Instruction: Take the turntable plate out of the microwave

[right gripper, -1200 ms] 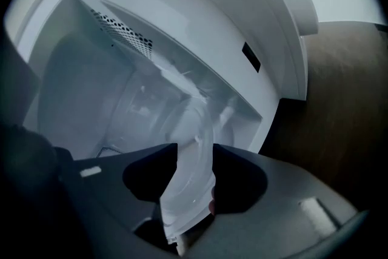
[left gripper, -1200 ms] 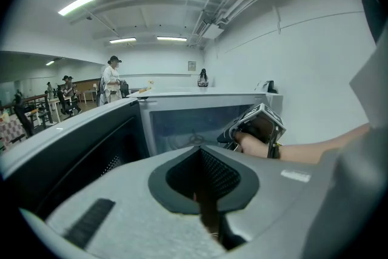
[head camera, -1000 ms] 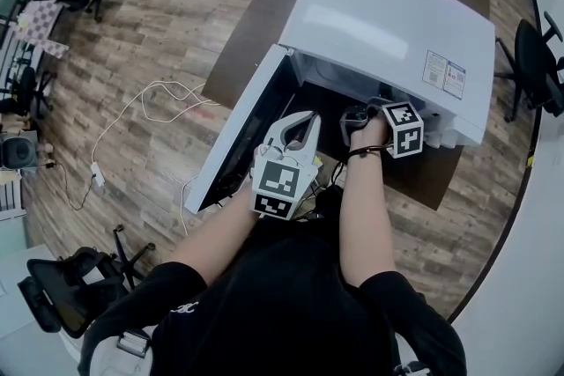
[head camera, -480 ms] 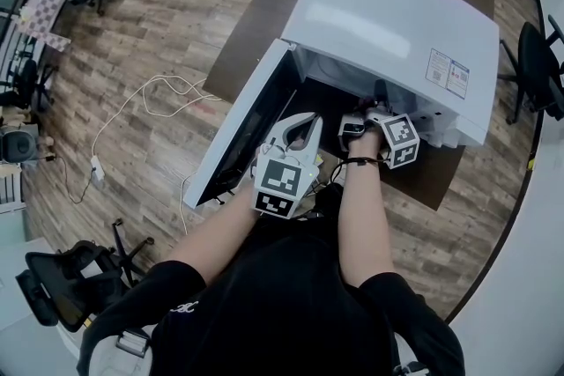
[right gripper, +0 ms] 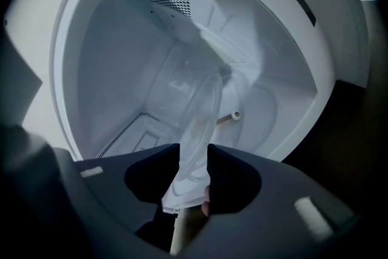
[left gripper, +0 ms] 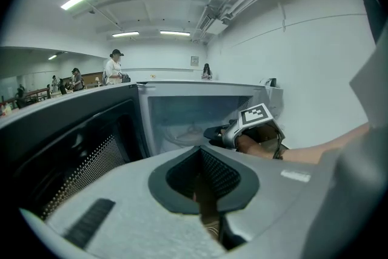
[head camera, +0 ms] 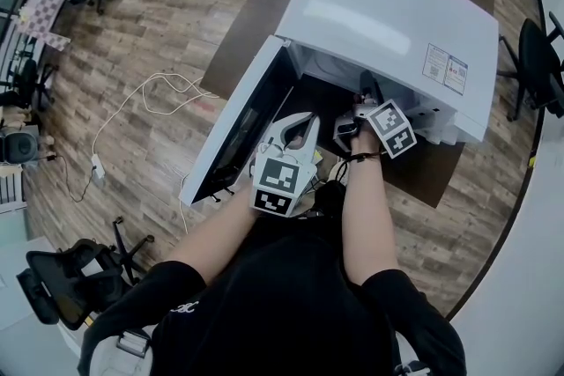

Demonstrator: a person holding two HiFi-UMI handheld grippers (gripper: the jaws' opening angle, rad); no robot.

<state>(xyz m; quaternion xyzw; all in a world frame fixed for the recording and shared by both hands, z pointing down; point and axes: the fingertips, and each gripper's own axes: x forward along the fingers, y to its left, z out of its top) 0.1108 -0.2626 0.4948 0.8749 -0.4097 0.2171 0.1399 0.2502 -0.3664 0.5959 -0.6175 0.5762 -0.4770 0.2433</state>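
Note:
The white microwave stands on a brown table with its door swung open to the left. My right gripper reaches into the cavity. In the right gripper view the clear glass turntable plate stands tilted off the cavity floor, its rim pinched between the two pads of my right gripper. These jaws have just been opening a little, with the rim still between them. The roller hub lies bare on the floor. My left gripper hovers shut and empty in front of the door opening.
The open door fills the left side of the left gripper view. White cables trail over the wooden floor left of the table. Office chairs stand around the edges. People stand far off across the room.
My right gripper has shifted left at the cavity mouth and rolled, its marker cube now tilted. The left gripper has stayed put.

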